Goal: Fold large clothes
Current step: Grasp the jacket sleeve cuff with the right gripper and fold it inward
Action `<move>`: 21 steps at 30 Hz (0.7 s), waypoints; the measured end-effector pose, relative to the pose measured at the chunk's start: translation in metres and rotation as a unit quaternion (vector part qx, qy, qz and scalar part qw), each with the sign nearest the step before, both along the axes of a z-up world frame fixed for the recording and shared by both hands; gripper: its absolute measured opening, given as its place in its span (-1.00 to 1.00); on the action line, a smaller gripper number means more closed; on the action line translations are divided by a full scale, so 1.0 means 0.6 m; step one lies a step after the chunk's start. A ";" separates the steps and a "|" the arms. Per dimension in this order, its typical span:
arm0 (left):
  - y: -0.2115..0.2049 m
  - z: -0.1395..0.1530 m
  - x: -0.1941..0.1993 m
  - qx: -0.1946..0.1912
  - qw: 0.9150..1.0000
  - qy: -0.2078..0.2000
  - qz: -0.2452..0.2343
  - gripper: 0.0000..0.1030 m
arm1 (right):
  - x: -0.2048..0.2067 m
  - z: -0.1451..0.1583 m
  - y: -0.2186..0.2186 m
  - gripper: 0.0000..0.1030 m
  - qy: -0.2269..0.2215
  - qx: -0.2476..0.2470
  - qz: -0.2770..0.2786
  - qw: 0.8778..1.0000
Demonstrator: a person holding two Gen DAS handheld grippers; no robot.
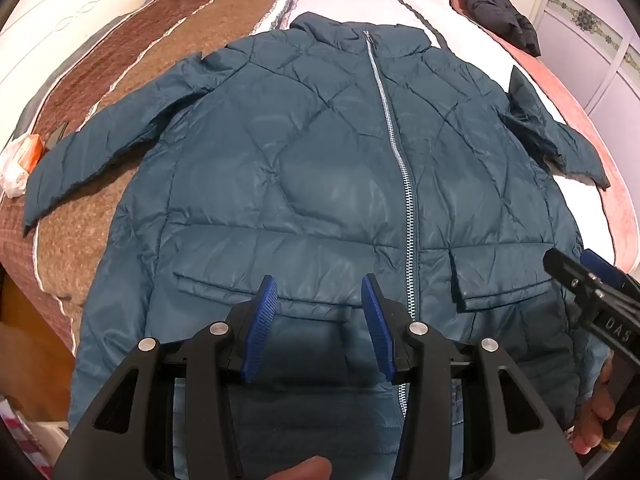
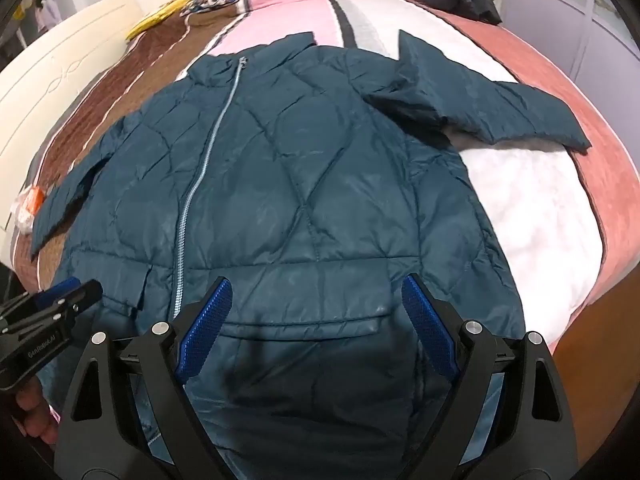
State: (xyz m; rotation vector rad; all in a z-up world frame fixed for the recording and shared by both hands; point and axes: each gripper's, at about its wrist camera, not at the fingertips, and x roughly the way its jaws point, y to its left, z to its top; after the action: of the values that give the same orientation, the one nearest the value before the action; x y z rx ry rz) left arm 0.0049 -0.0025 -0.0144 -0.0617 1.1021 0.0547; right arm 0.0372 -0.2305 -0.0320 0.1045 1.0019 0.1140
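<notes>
A large teal quilted puffer jacket (image 1: 320,168) lies flat on the bed, zipped, front up, both sleeves spread out. It also fills the right wrist view (image 2: 304,184). My left gripper (image 1: 320,292) is open and empty, hovering over the left pocket flap near the hem. My right gripper (image 2: 316,300) is wide open and empty above the right pocket. The right gripper shows at the right edge of the left wrist view (image 1: 588,276); the left one shows at the left edge of the right wrist view (image 2: 60,300).
The bed has a striped brown, pink and white cover (image 1: 120,40) and a salmon blanket (image 2: 560,92). A black garment (image 1: 496,4) lies at the far right corner. A small orange and white packet (image 1: 24,156) sits by the left sleeve cuff. A cream headboard (image 2: 60,80) is at left.
</notes>
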 end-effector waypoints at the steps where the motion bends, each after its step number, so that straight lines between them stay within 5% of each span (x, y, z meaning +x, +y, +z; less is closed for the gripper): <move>1: -0.001 0.000 0.002 0.001 1.000 0.000 -0.002 -0.13 | 0.001 0.002 -0.005 0.67 -0.003 0.001 -0.004 1.000; 12: -0.030 0.009 0.042 0.013 0.999 0.002 -0.031 -0.06 | 0.045 0.029 -0.150 0.67 -0.039 0.010 -0.104 0.994; 21: -0.069 0.015 0.087 0.016 0.998 0.000 -0.056 -0.04 | 0.096 0.022 -0.338 0.67 -0.032 0.088 -0.216 0.972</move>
State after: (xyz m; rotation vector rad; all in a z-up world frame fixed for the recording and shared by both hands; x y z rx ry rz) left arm 0.0569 -0.0442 -0.0052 0.0294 1.1022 -0.0276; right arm 0.0949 -0.4334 -0.0186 0.4750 0.8830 -0.1919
